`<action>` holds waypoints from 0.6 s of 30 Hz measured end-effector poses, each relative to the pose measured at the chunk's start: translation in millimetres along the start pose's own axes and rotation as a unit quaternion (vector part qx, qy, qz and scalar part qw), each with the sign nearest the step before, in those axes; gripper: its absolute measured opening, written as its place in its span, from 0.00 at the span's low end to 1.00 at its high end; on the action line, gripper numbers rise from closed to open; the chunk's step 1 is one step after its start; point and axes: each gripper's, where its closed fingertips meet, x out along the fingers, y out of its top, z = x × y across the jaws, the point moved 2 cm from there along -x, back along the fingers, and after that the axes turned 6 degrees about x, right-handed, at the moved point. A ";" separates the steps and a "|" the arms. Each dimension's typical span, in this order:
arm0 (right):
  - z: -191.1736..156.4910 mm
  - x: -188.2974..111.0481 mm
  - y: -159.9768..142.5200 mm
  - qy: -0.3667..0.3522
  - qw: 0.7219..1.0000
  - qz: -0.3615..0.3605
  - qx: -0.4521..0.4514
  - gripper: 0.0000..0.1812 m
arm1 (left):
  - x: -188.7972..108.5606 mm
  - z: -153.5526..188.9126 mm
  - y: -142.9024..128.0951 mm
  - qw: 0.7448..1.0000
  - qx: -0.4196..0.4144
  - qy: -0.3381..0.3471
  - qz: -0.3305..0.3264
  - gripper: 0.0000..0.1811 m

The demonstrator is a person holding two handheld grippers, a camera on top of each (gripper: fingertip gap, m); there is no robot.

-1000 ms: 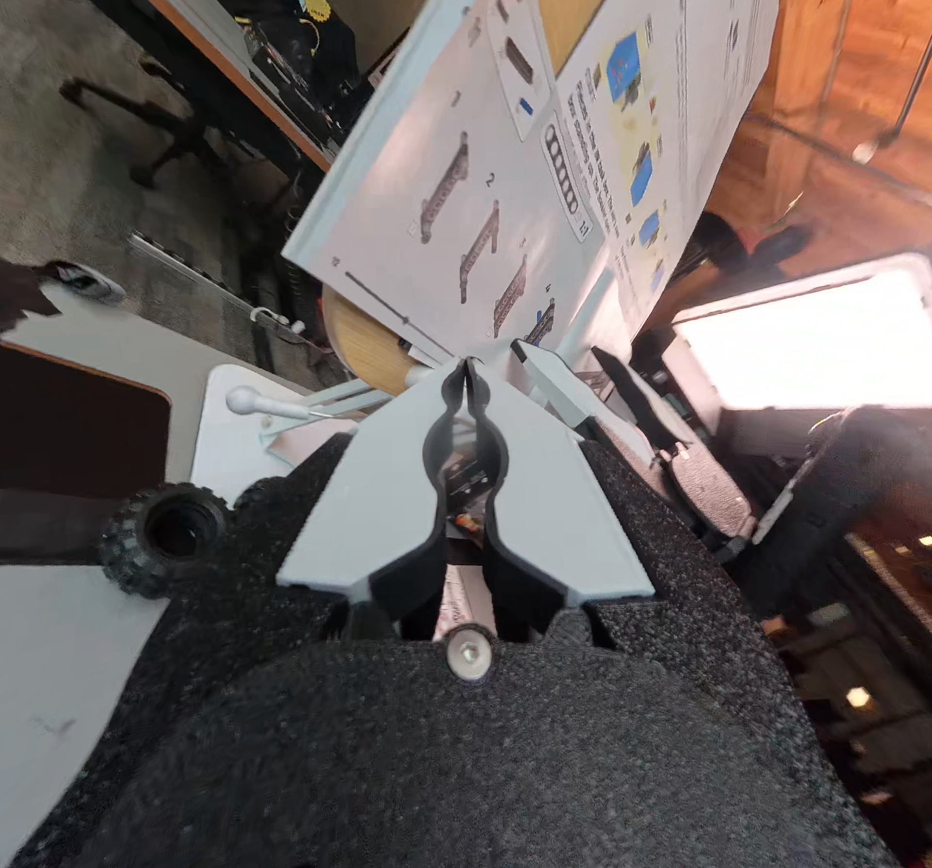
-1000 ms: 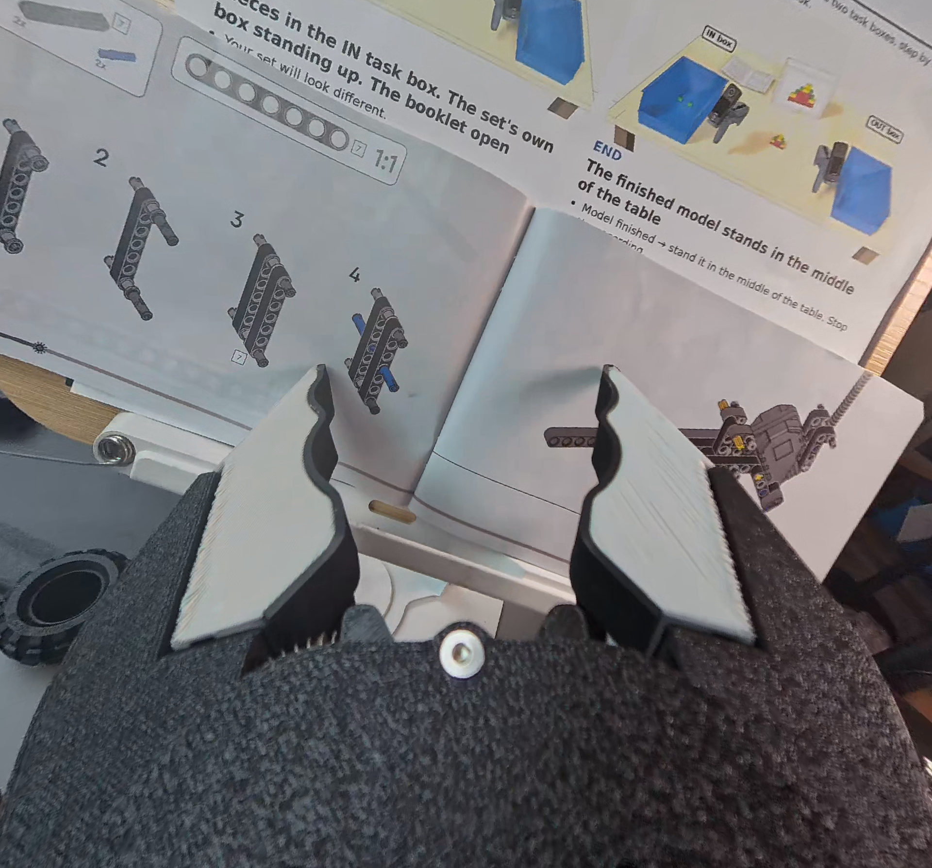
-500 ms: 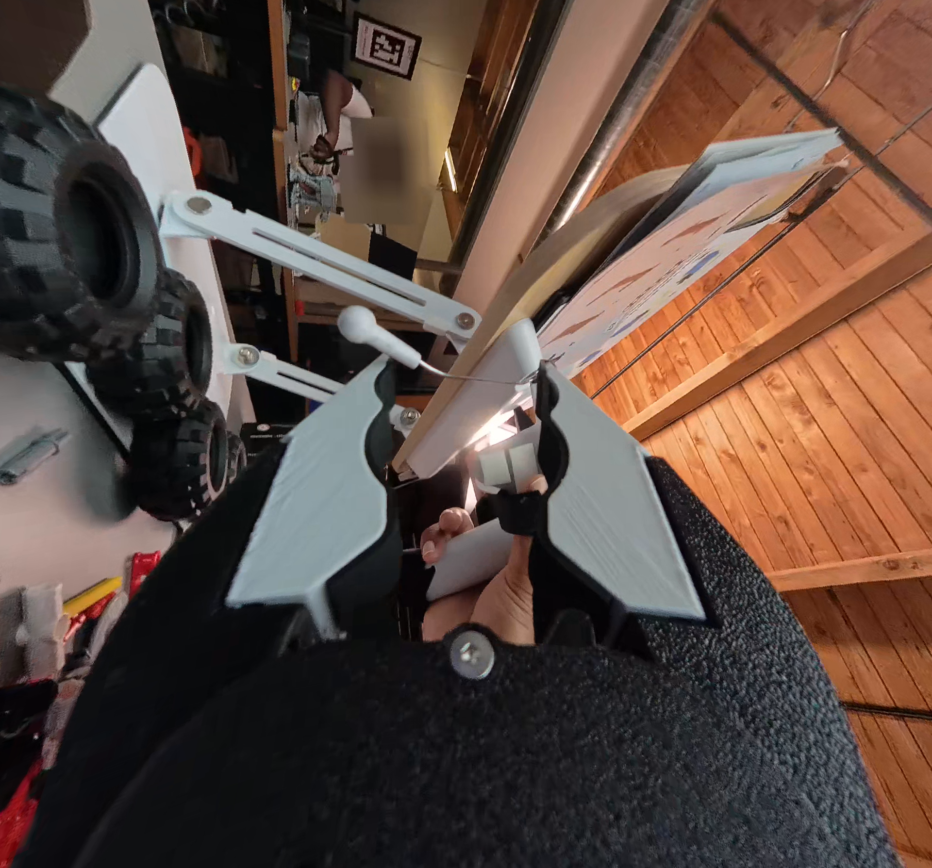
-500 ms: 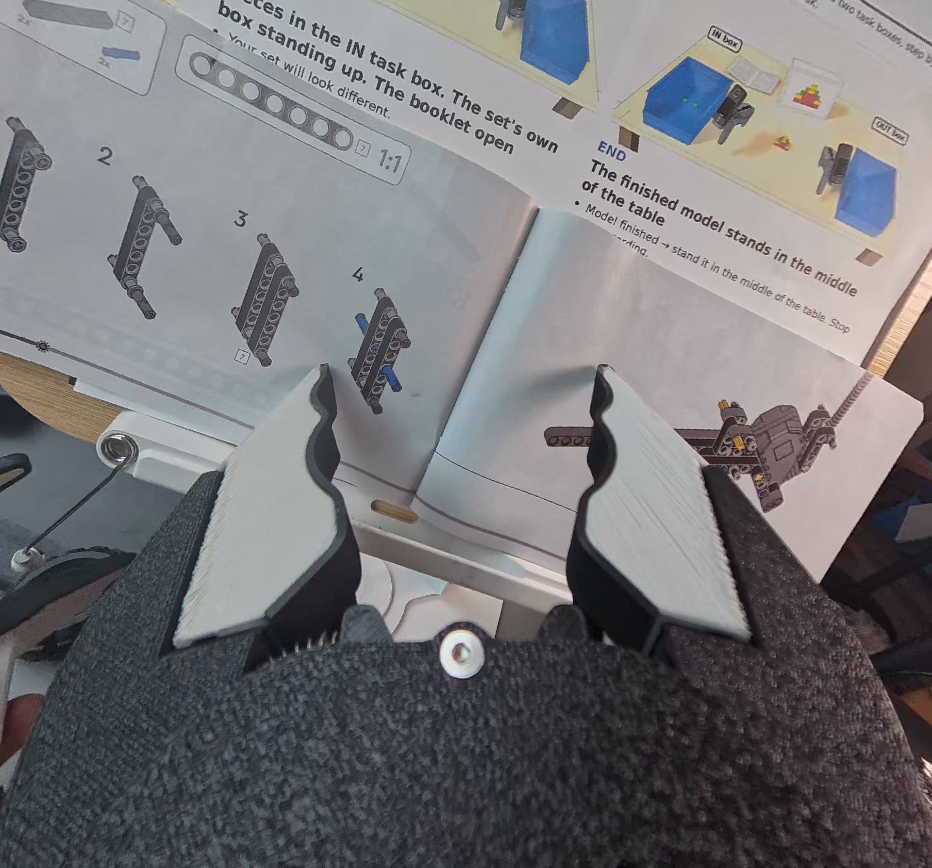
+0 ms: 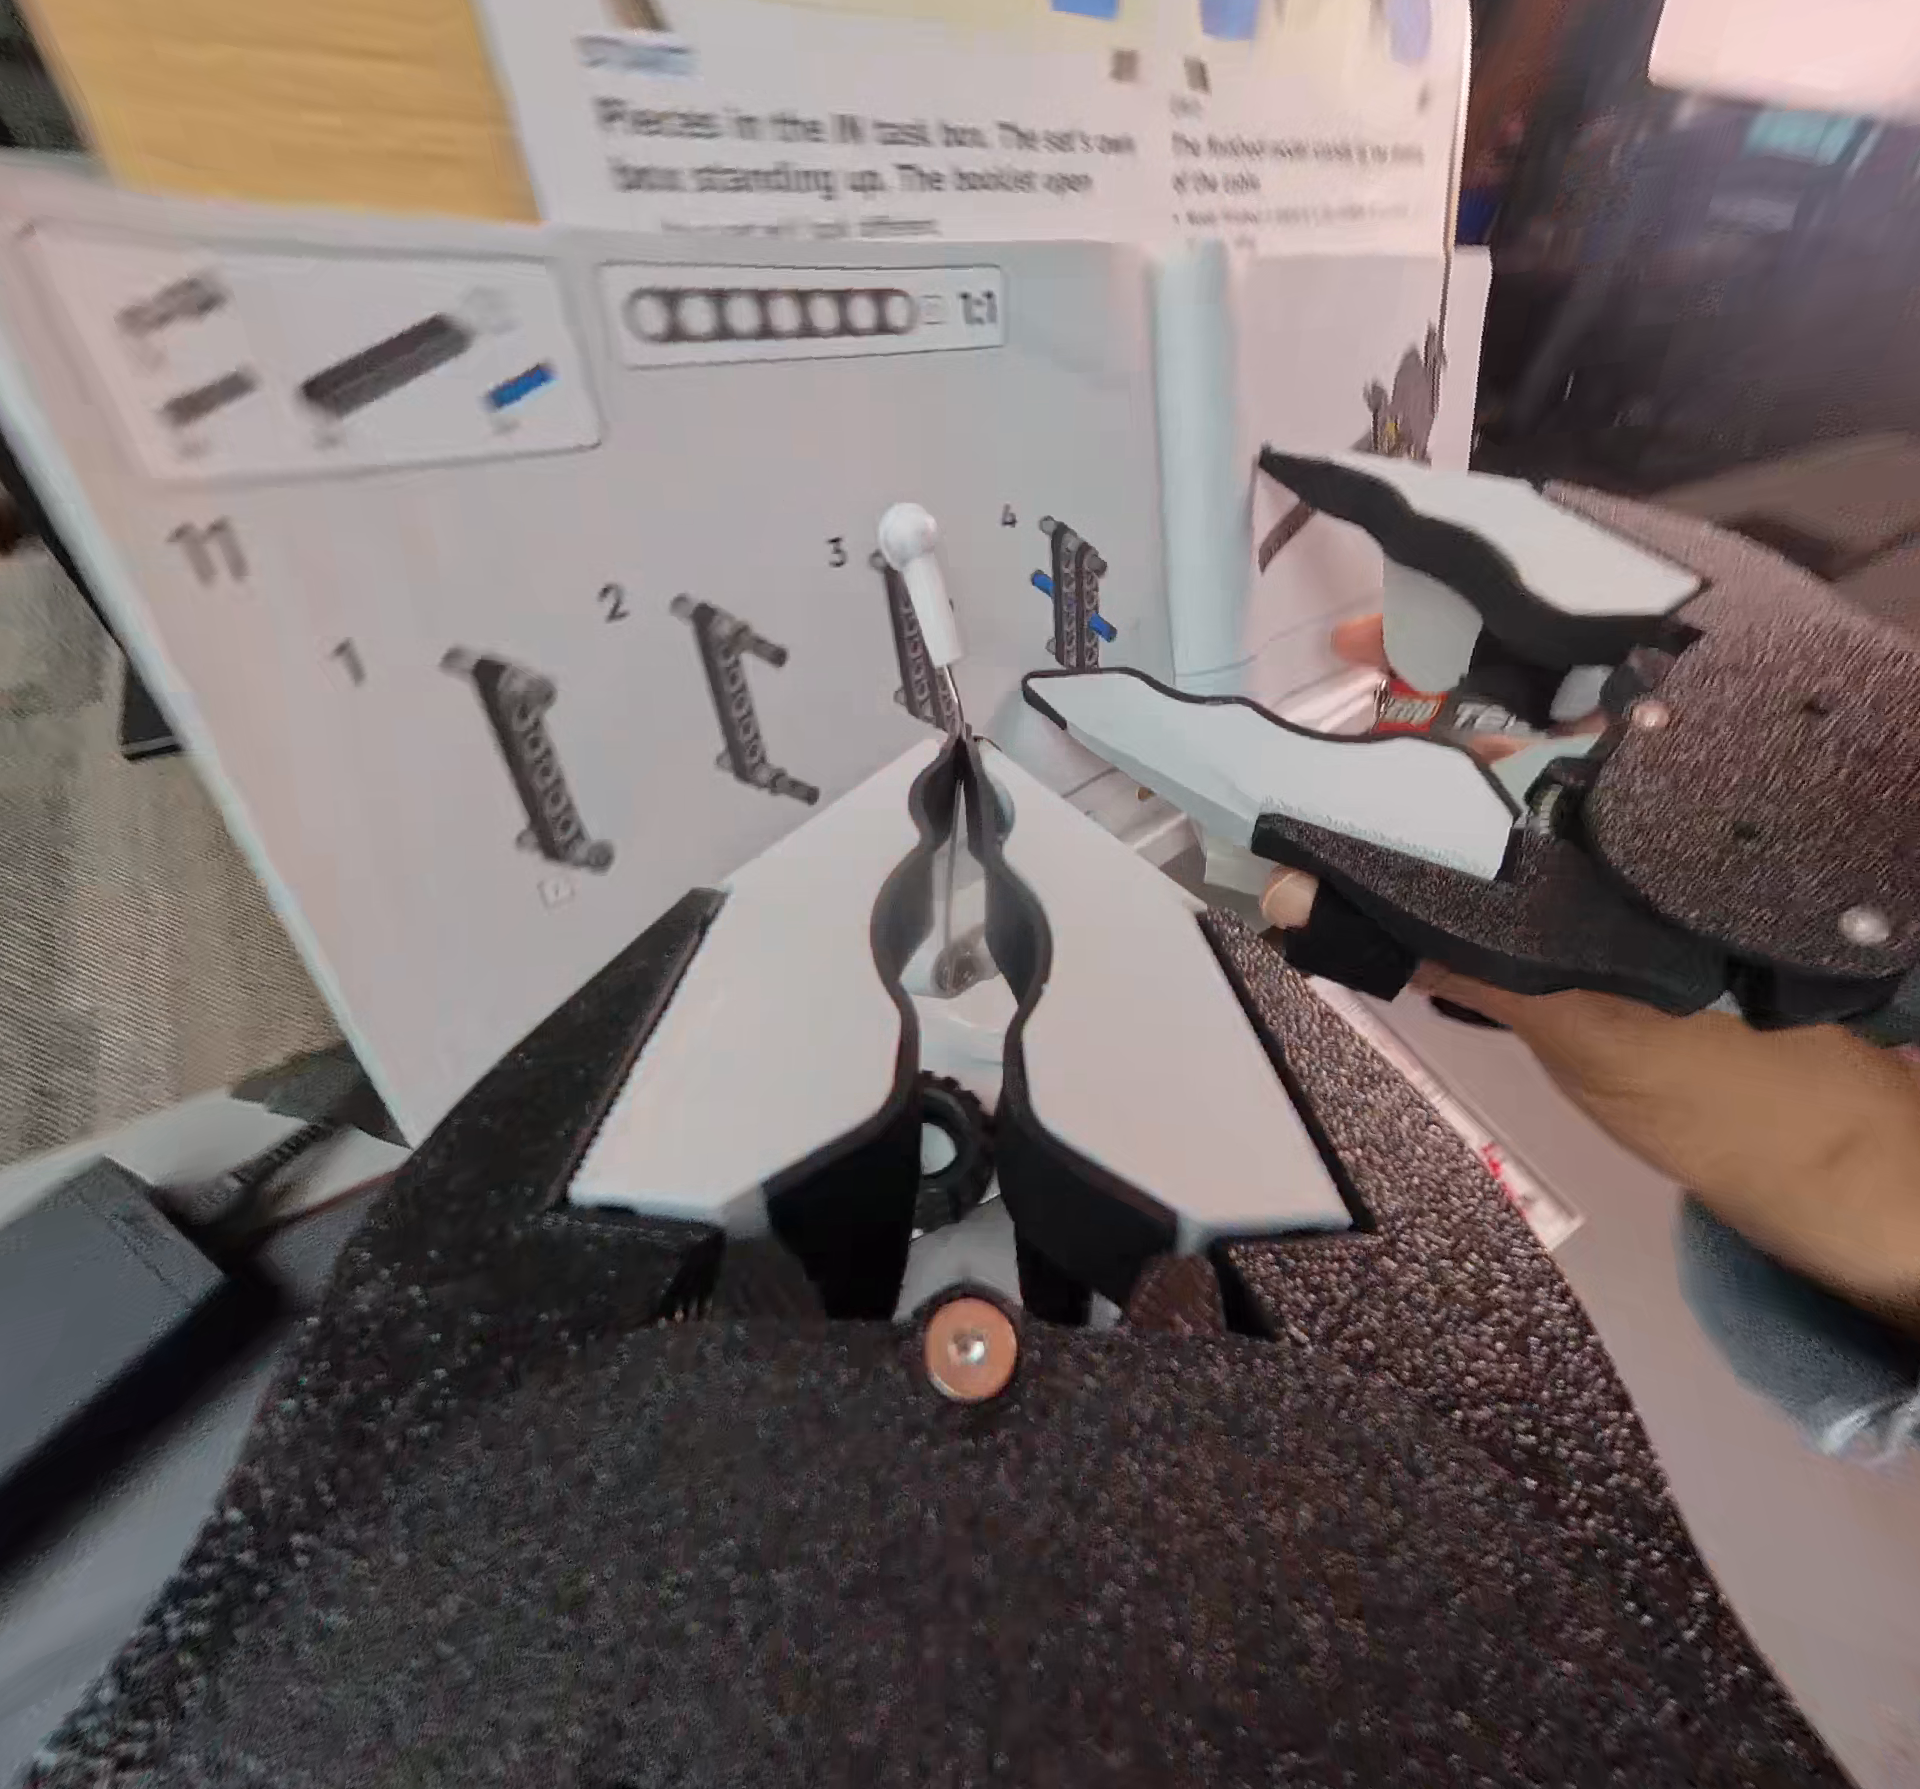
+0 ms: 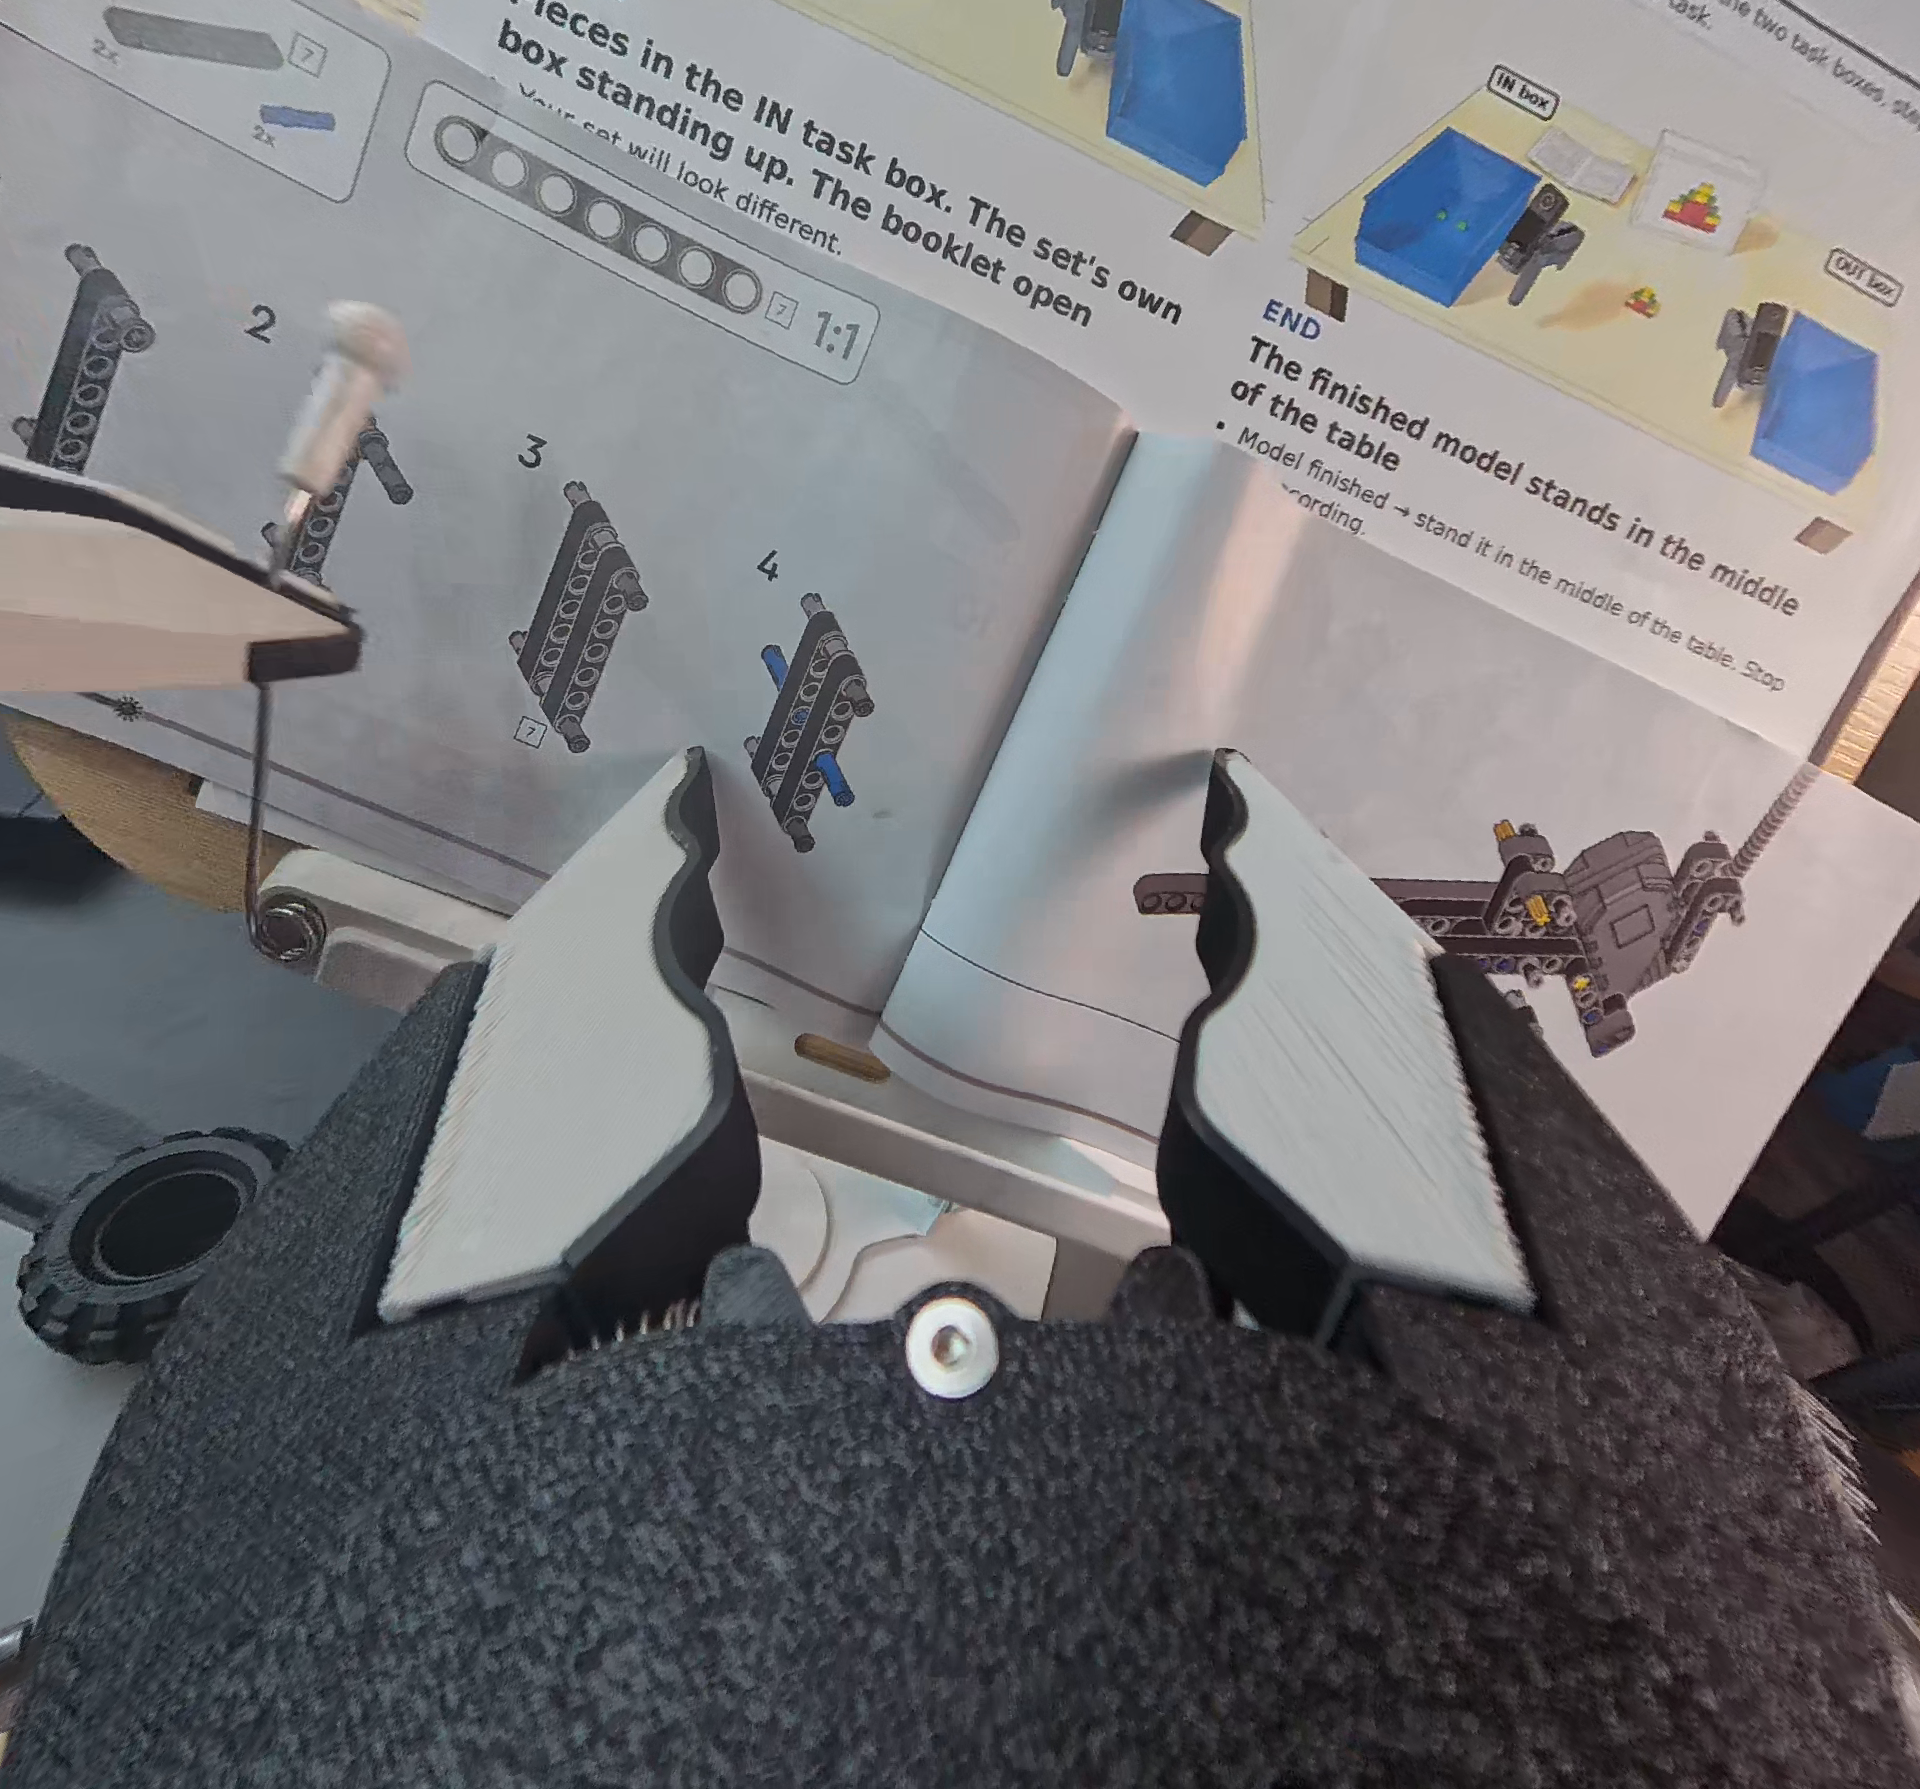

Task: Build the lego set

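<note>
Clip first: the left gripper (image 5: 961, 752) is clenched on the thin wire of the page clip (image 5: 920, 586), pinching it just below the white cap; I can see the wire run down between the jaws to its pivot on the stand's ledge (image 6: 935, 1147).

The clip's long axis is close to upright, leaning a little left and lying flat against the booklet (image 5: 623, 700); the cap sits over the third small drawing on the left page, left of the fold.

The booklet stands open on the stand, straight ahead of both tools, with a printed sheet (image 6: 935, 129) behind and above it; a page by the fold stands away from the rest instead of lying flat.

The right gripper (image 6: 956, 763) is released, jaws wide and nothing between them; it hangs right of the clip, its gap facing the fold and that raised page, near the paper but, as far as I can tell, not touching it.

A black tyre (image 6: 145, 1230) lies on the table, near and left of the stand.

My judgement: the next move turns on swinging the clip about its low pivot, so I would pull sideways across the page, not along the wire; the right gripper is the nearer one to the loose page, the left is tied up with the clip.
</note>
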 end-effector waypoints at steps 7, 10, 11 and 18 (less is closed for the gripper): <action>3.3 -1.1 -2.4 0.013 1.000 -0.001 -0.009 0.54 | 26.5 33.6 -13.3 0.938 0.320 -0.046 -0.122 0.01; 5.0 -4.1 -4.9 0.030 0.999 -0.003 -0.032 0.55 | 28.0 36.0 -17.0 0.932 0.325 -0.074 -0.141 0.01; 5.8 -4.9 -7.0 0.036 0.998 -0.008 -0.044 0.55 | 29.1 37.5 -19.2 0.926 0.337 -0.080 -0.147 0.02; 26.1 -26.2 -20.0 0.067 0.996 0.000 -0.059 0.58 | 24.4 39.6 -17.4 0.929 0.319 -0.100 -0.157 0.08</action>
